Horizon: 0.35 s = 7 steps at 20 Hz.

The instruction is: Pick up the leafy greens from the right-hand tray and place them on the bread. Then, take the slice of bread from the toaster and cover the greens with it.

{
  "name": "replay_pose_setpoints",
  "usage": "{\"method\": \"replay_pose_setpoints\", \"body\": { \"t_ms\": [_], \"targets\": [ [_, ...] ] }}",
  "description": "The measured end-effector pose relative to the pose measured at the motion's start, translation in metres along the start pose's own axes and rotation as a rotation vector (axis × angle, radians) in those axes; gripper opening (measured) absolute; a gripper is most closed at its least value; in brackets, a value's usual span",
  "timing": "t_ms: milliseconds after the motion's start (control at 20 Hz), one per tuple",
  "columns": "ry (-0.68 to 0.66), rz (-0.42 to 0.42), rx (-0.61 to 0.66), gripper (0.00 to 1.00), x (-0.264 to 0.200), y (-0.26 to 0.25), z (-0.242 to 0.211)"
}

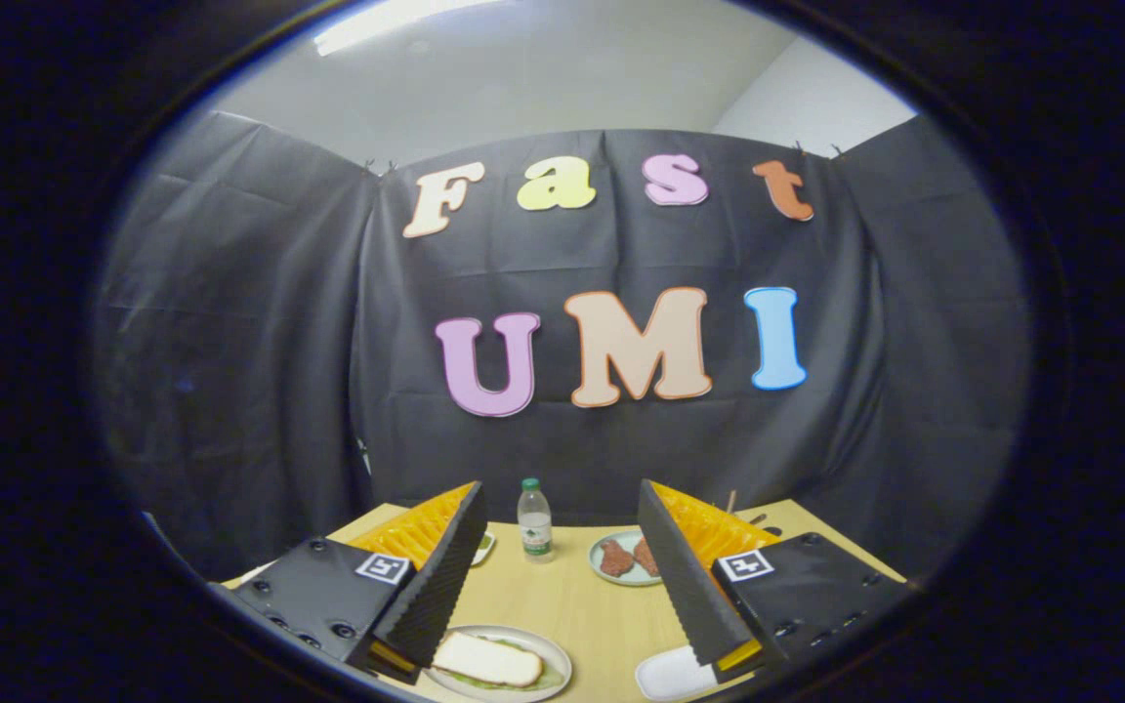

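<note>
The gripper (562, 576) is raised above the light wooden table (562, 605), fingers spread apart and gripping nothing. Near, below the left finger, a round white plate (548, 649) holds a white bread slice (486, 659) covering leafy greens (551, 674). Farther right, a small round plate (602, 571) holds two brown meat pieces (617, 558), with a clear plastic bottle (534, 522) to its left.

table (572, 605) pale wood | plate (553, 656) white | bread (486, 659) cream, green leaves (550, 677) under | patties (618, 558) reddish-brown | bottle (534, 524) clear, green cap

the gripper (562, 576) is held up above the table, looking level across it. its two fingers (445, 576) are spread wide apart, gripping nothing, with clear space between them.
</note>
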State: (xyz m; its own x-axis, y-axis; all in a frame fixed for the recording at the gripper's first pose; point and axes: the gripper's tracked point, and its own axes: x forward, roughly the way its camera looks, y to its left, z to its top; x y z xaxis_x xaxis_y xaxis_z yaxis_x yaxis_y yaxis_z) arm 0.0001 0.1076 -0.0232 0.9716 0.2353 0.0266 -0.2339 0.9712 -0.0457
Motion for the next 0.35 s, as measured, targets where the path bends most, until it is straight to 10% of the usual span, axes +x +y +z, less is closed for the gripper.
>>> {"method": "replay_pose_setpoints", "body": {
  "t_ms": [350],
  "targets": [
    [-0.001, -0.06, -0.013, 0.98, -0.036, -0.024, 0.001]
  ]
}}
